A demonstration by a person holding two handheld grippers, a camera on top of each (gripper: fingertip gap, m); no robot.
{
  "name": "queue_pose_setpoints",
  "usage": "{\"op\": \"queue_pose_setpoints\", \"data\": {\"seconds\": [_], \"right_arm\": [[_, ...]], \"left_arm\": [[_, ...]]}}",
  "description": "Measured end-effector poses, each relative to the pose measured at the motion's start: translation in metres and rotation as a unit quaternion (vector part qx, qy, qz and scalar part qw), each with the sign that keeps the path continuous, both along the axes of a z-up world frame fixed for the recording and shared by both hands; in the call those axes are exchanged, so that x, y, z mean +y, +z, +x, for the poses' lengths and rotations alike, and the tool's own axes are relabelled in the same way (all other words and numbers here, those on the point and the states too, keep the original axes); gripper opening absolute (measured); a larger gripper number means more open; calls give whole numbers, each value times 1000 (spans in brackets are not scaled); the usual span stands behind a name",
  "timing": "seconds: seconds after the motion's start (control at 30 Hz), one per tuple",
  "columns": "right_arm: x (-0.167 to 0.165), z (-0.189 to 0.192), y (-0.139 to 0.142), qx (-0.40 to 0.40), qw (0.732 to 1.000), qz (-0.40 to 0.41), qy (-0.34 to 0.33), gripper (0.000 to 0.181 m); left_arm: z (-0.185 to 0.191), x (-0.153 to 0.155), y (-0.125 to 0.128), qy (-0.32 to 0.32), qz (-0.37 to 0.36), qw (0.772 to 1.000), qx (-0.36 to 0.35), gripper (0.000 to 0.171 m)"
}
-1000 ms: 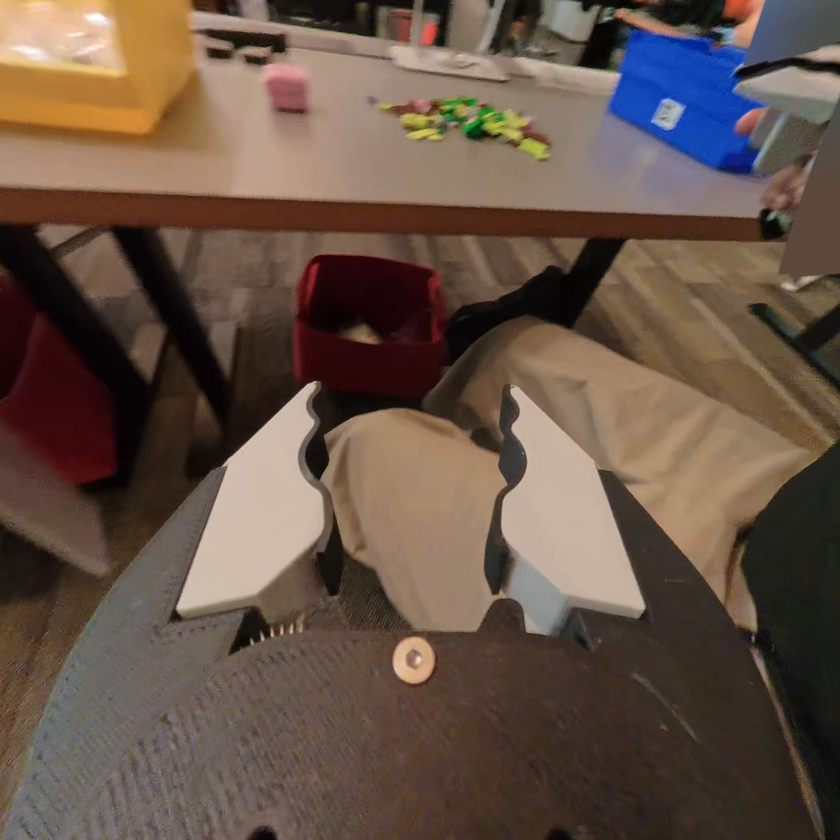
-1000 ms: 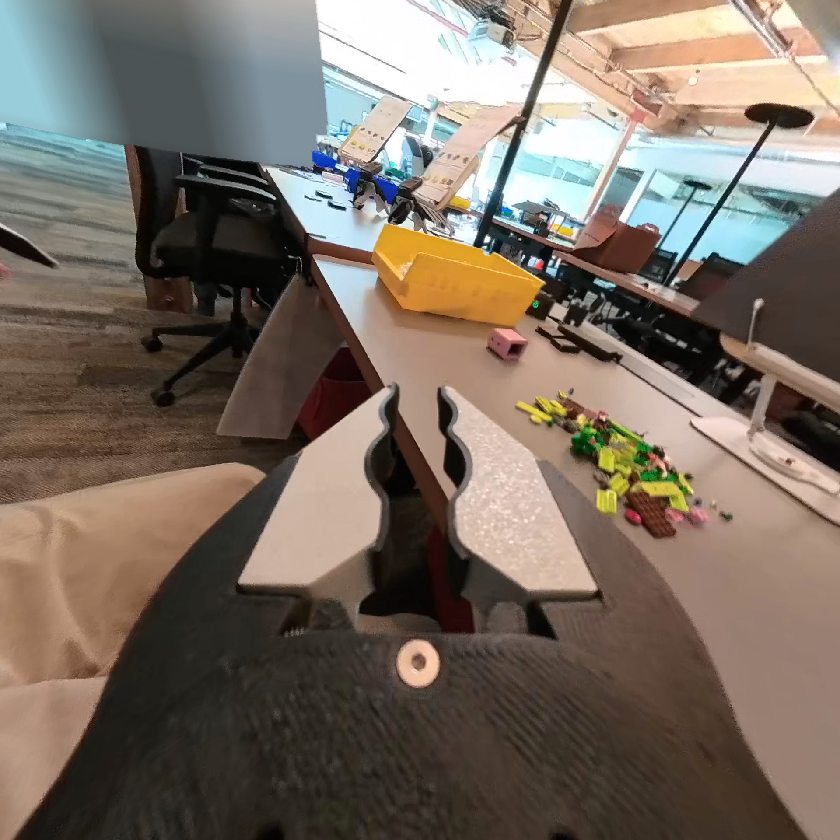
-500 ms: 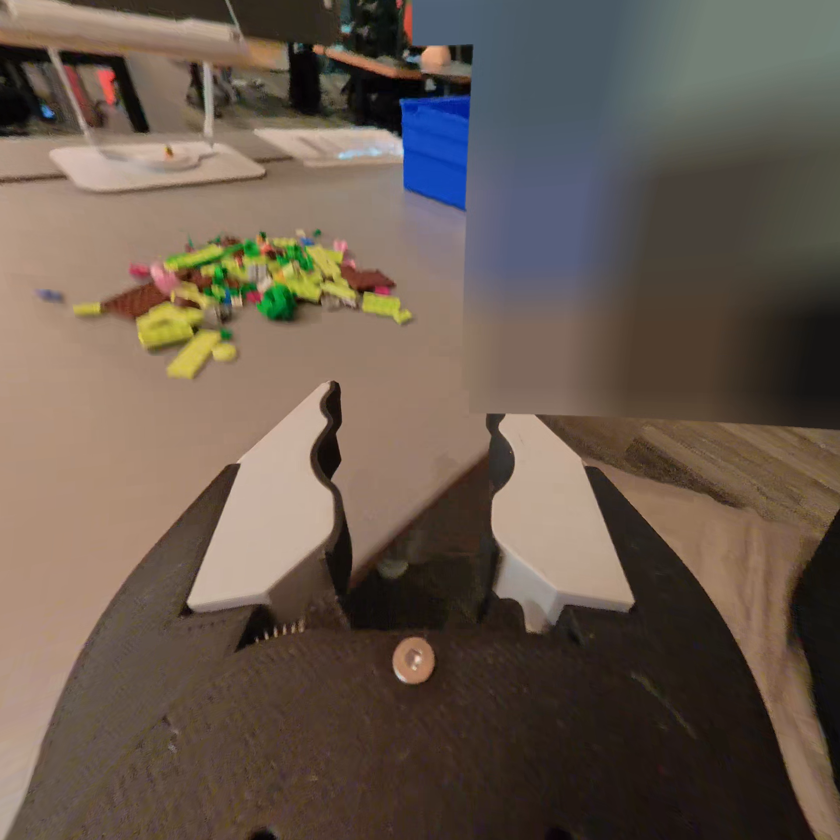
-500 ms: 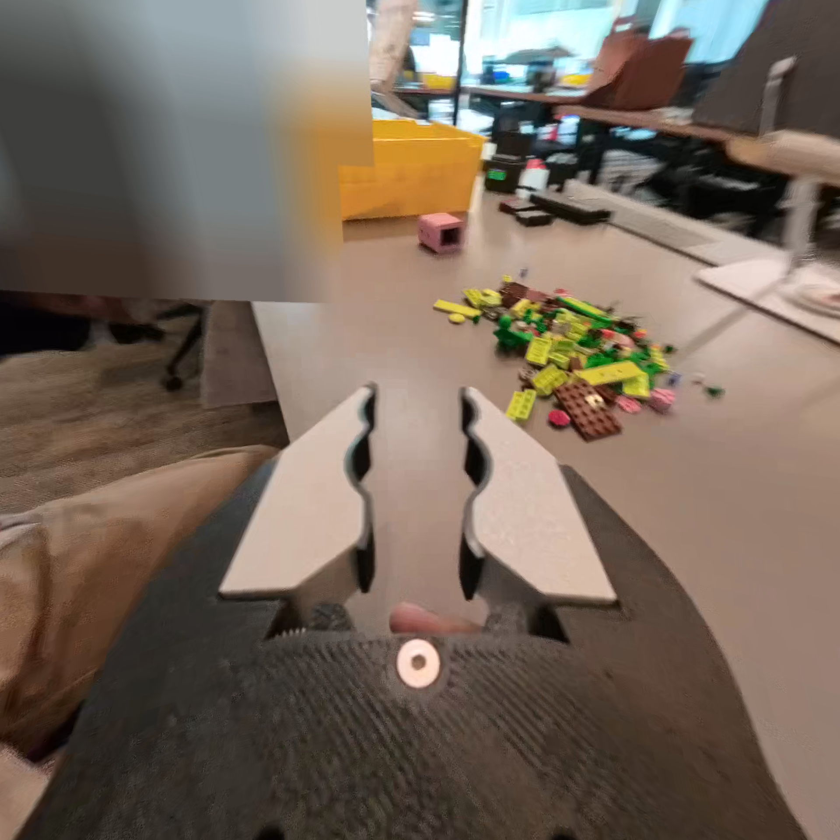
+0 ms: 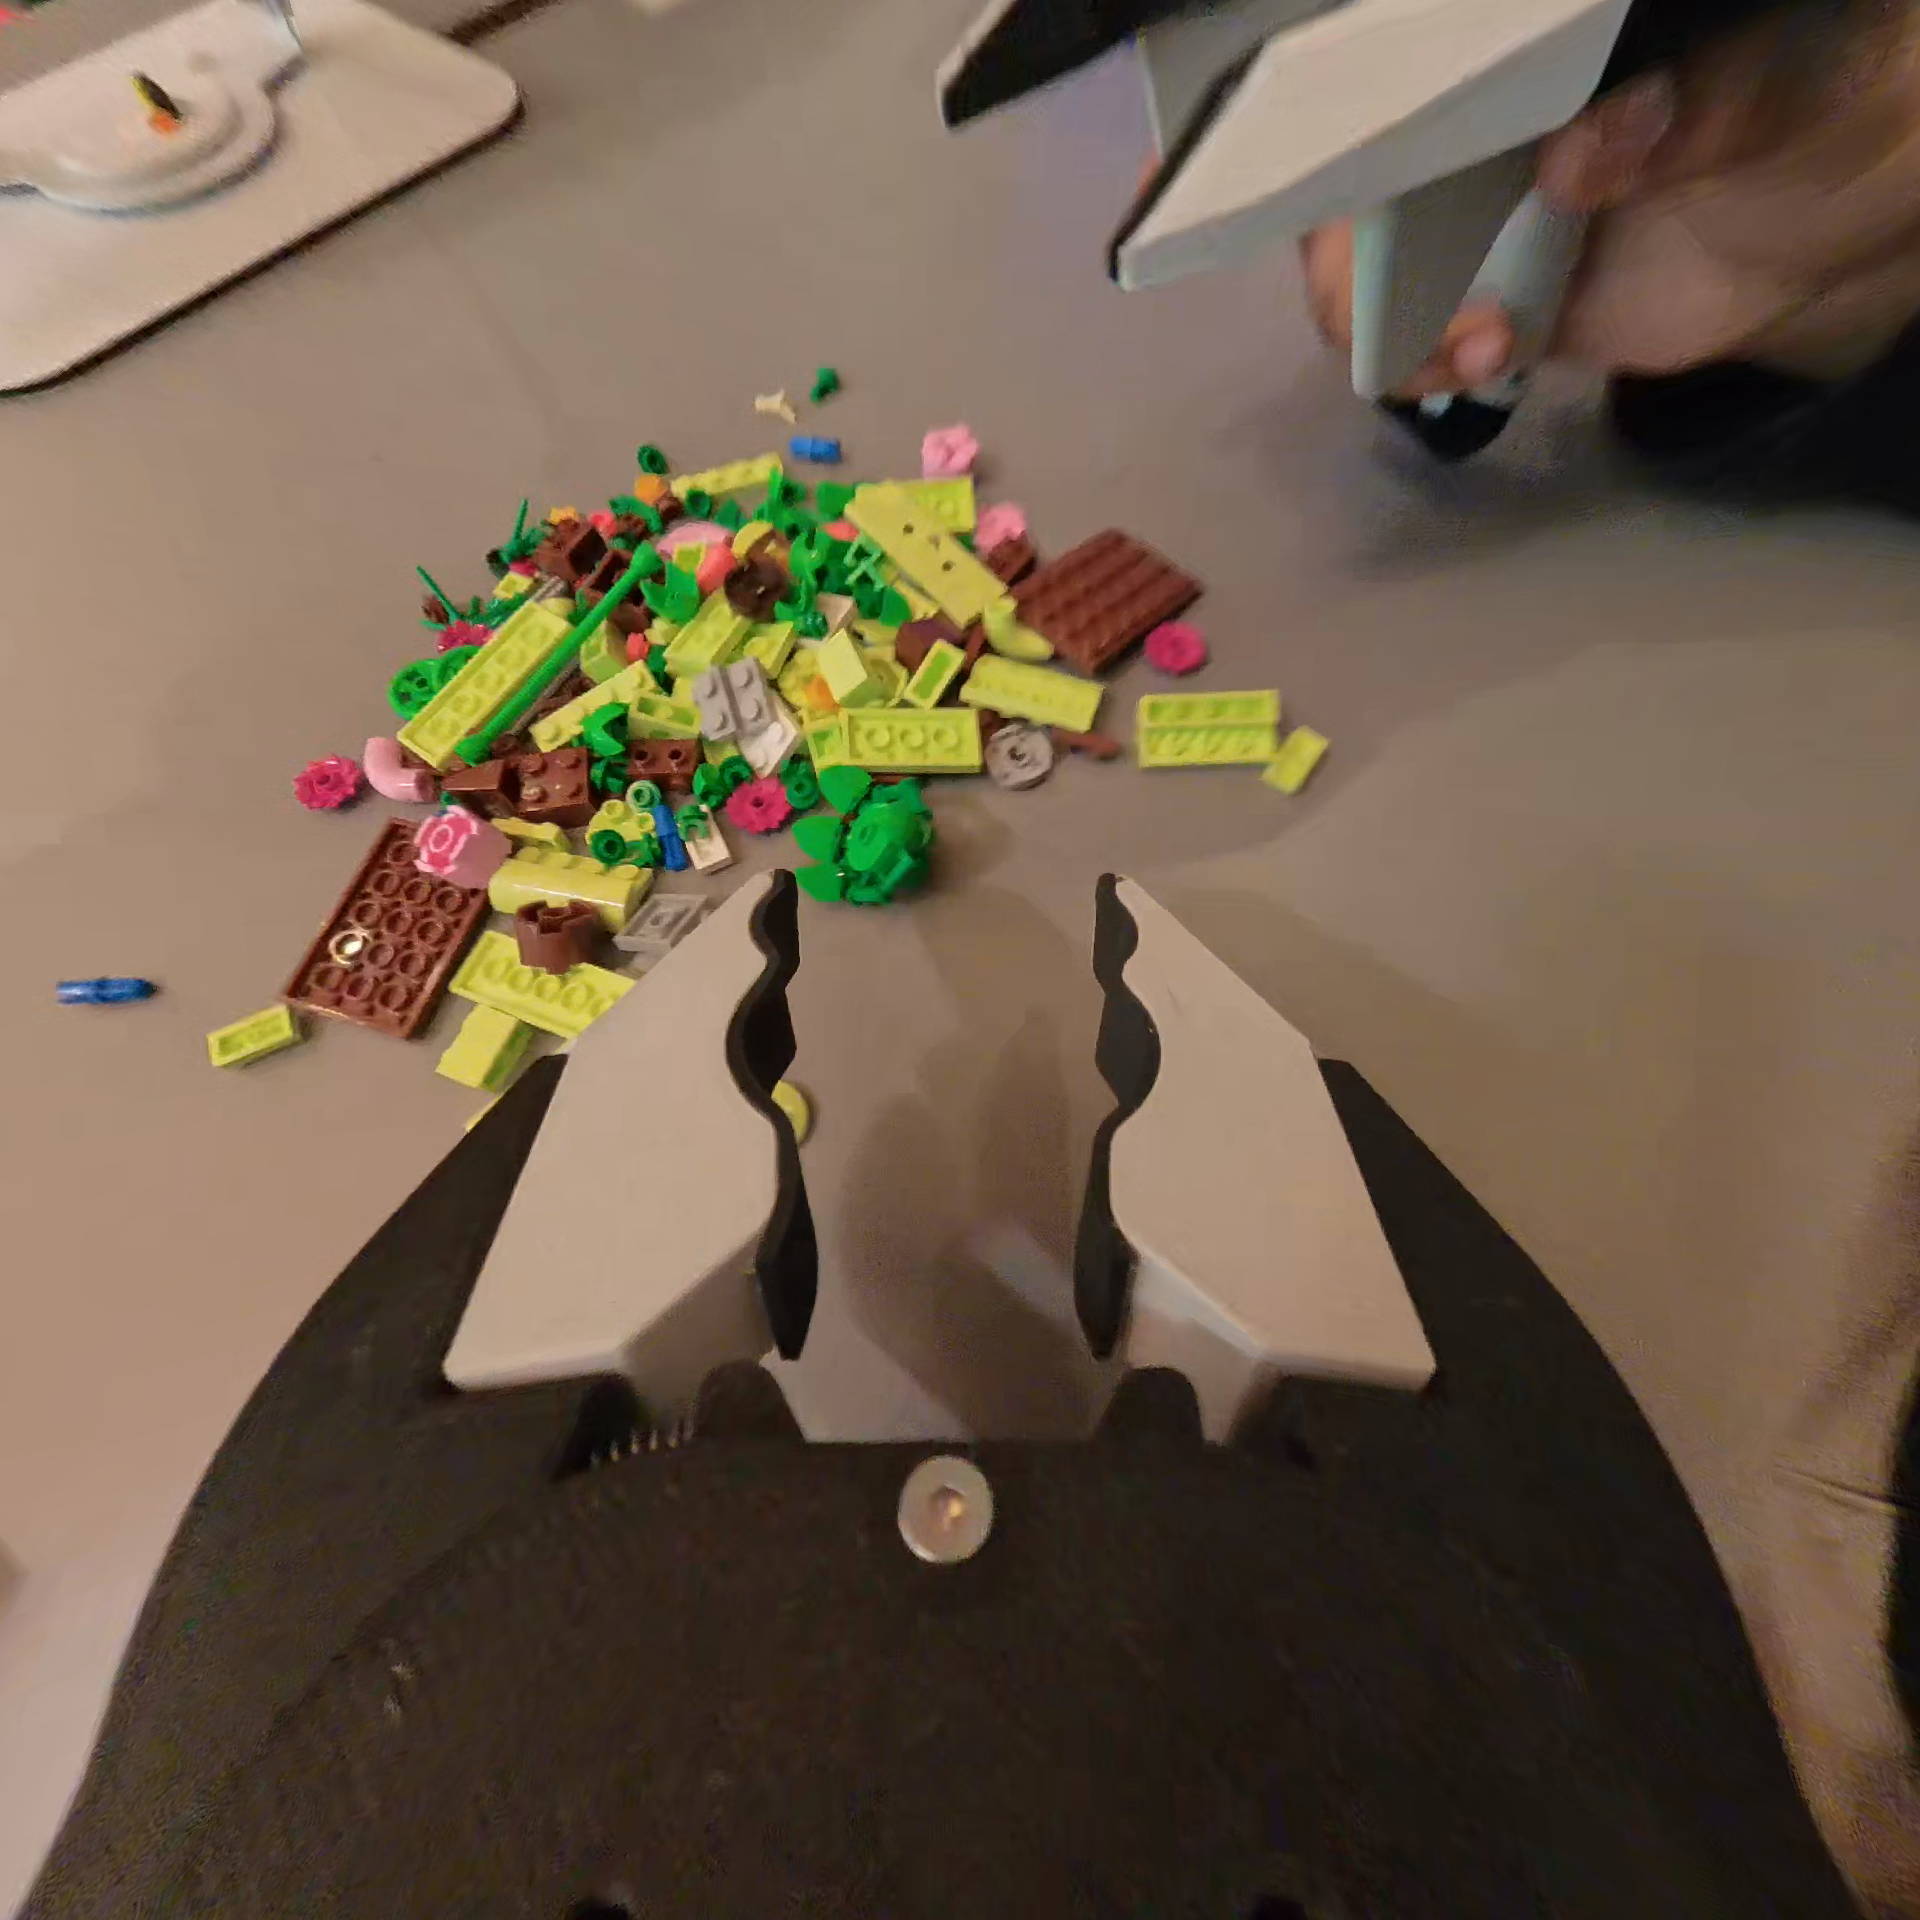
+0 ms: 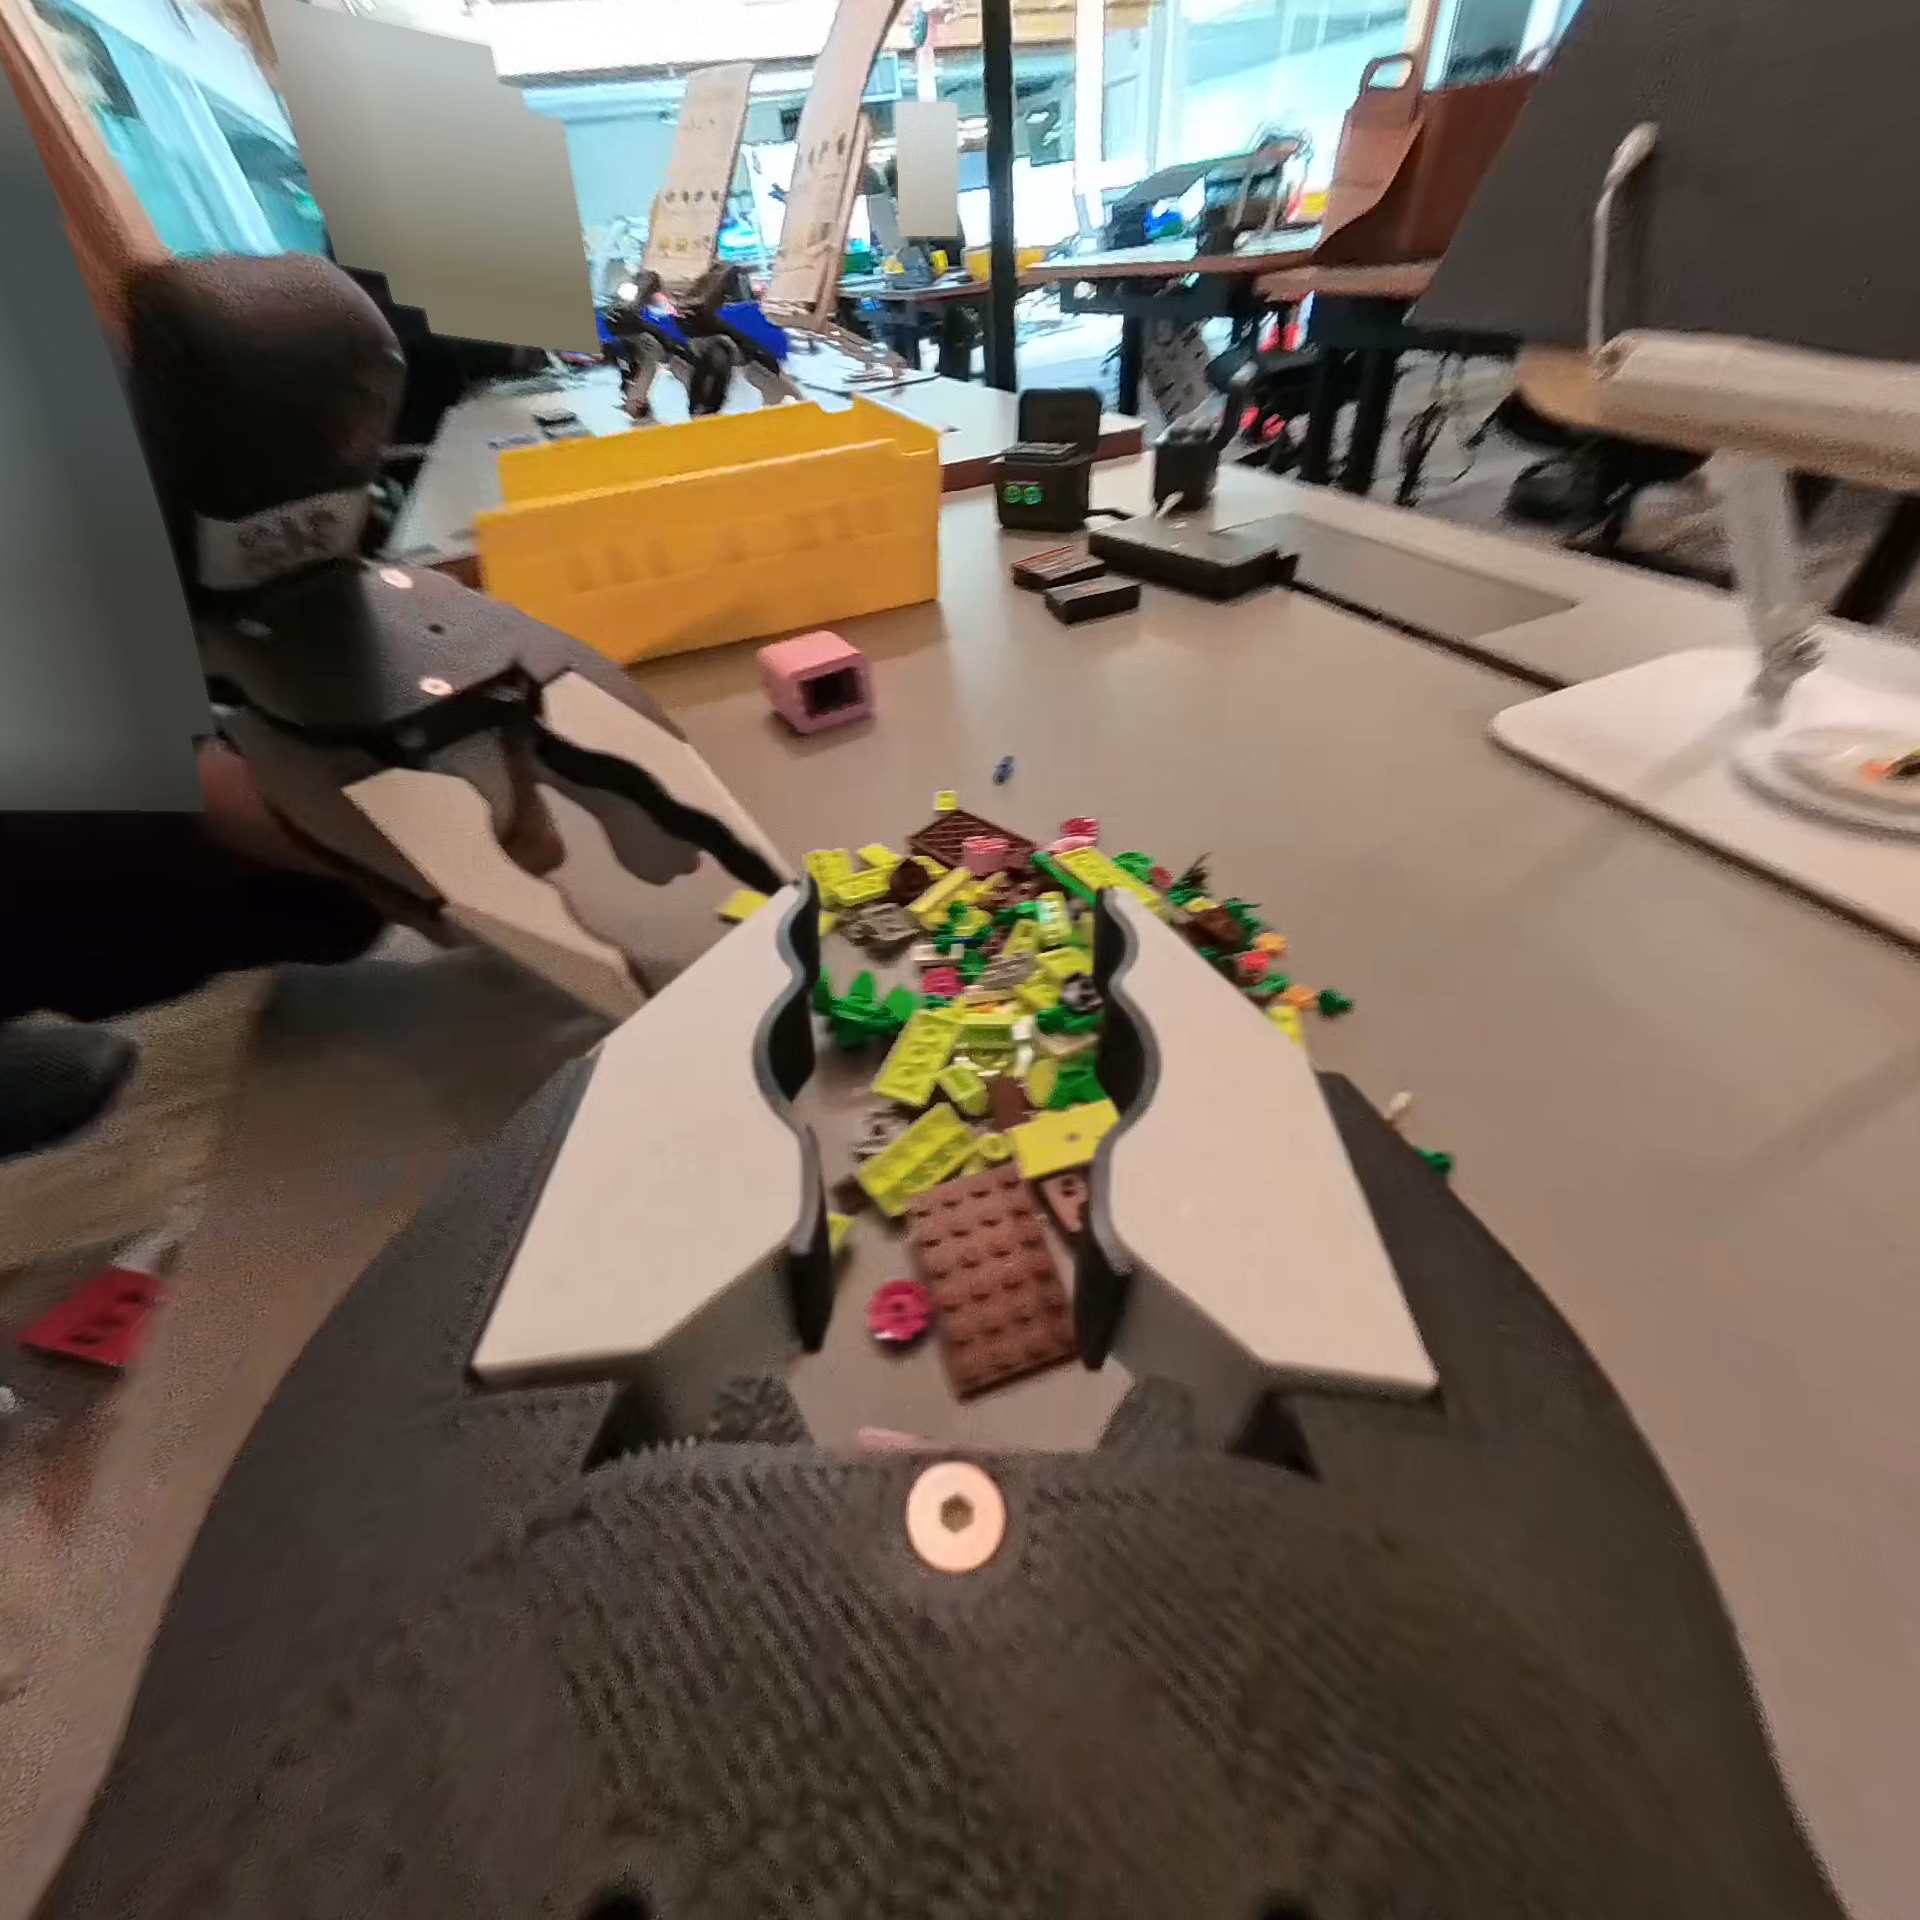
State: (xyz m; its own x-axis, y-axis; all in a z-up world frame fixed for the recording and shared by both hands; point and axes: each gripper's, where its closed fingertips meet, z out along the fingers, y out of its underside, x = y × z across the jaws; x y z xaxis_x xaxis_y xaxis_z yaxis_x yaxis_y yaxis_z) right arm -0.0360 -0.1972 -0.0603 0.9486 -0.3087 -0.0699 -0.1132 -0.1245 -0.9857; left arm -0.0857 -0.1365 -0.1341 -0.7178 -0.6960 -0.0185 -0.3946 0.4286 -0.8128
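Note:
A pile of small toy bricks (image 5: 769, 686), lime, green, brown and pink, lies on the grey table (image 5: 1507, 935). My left gripper (image 5: 945, 894) is open and empty, just short of the pile's near edge by a green leafy piece (image 5: 873, 842). My right gripper (image 6: 951, 914) is open and empty, held above the pile (image 6: 997, 1039), with a brown plate (image 6: 992, 1278) showing between its fingers. Each gripper also shows in the other's view: the right one at the top right of the left wrist view (image 5: 1351, 135), the left one at the left of the right wrist view (image 6: 582, 831).
A yellow bin (image 6: 717, 530) and a pink cube (image 6: 816, 681) stand beyond the pile. A white lamp base (image 6: 1714, 769) sits at the right, also in the left wrist view (image 5: 208, 156). Black boxes (image 6: 1081, 582) lie at the back. A blue piece (image 5: 104, 990) lies apart. There is about 11 cm between the tips of the two grippers.
Both grippers have swung up from below the table edge and moved in over the brick pile. The right gripper's jaws have opened wider.

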Motion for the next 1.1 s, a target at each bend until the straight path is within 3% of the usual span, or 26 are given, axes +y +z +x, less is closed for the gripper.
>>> {"op": "queue_pose_setpoints", "data": {"seconds": [0.1, 0.17, 0.23, 0.3, 0.47, 0.57, 0.67, 0.77, 0.87, 1.03, 1.1], "right_arm": [[2, 1, -18, -32, 999, -30, -11, 48], [0, -7, -19, -52, 998, -36, -6, 52], [-5, -6, -11, -69, 997, -16, -23, 47], [-8, -4, -8, -64, 998, -1, -29, 44], [-7, -3, -10, -44, 999, -1, -15, 44], [3, -5, -12, -78, 997, -23, 15, 50], [10, 9, 3, -128, 992, 0, 14, 56], [11, 33, 19, -154, 987, 35, 5, 62], [6, 44, 13, -141, 989, 33, -1, 66], [1, 11, 9, -66, 992, 72, 75, 34], [6, 4, 8, -10, 991, 80, 107, 39]], "left_arm": [[18, 1, -15, -1, 80, 996, -35, 50], [23, -3, -22, -18, 113, 992, -46, 36], [25, -4, -24, -29, 133, 989, -57, 14], [26, -7, -16, -37, 124, 989, -78, 14], [25, -25, 31, -68, -28, 991, -116, 13], [30, -35, 68, -102, -164, 974, -115, 13], [54, -40, 90, -121, -242, 959, -84, 13], [76, -45, 97, -142, -280, 948, -49, 13], [78, -44, 93, -153, -320, 935, -15, 13], [55, -39, 74, -213, -311, 926, -10, 13], [44, -43, 81, -250, -327, 911, -9, 12]]}}
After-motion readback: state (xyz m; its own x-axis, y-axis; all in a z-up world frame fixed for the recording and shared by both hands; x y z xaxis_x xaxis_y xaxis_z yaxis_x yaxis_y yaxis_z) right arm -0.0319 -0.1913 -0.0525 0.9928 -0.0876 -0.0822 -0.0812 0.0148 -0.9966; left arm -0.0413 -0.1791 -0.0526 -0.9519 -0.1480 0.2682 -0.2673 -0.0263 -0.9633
